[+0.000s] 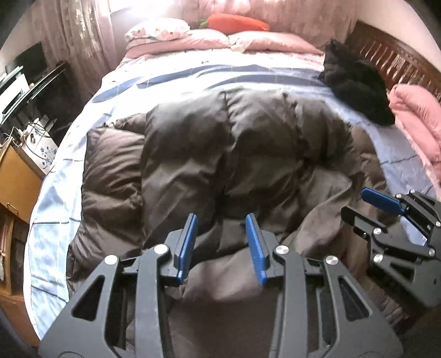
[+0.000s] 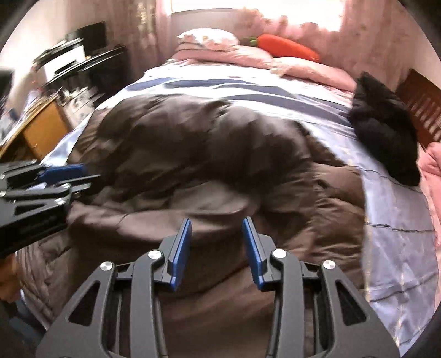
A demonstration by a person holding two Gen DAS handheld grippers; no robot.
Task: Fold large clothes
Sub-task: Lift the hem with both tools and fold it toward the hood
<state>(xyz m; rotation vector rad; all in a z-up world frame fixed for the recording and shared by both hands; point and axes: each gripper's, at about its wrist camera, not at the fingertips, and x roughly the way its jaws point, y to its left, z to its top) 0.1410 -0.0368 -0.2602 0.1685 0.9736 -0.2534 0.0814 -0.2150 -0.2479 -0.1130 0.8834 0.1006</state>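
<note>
Brown puffer coat [image 1: 220, 154] sprawls on the bed [image 1: 55, 192], right under both tools. Left gripper [image 1: 222, 217] and right gripper [image 2: 216, 220] hover just above it, jaws parted, nothing pinched.

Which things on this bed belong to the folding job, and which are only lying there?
Belong to the job:
- brown padded coat, spread across the bed
- left gripper and right gripper, both over the coat's near edge

Only lying about:
- black garment near the headboard
- pink quilt
- pink pillows
- carrot-shaped cushion
- wooden cabinet beside the bed
</note>
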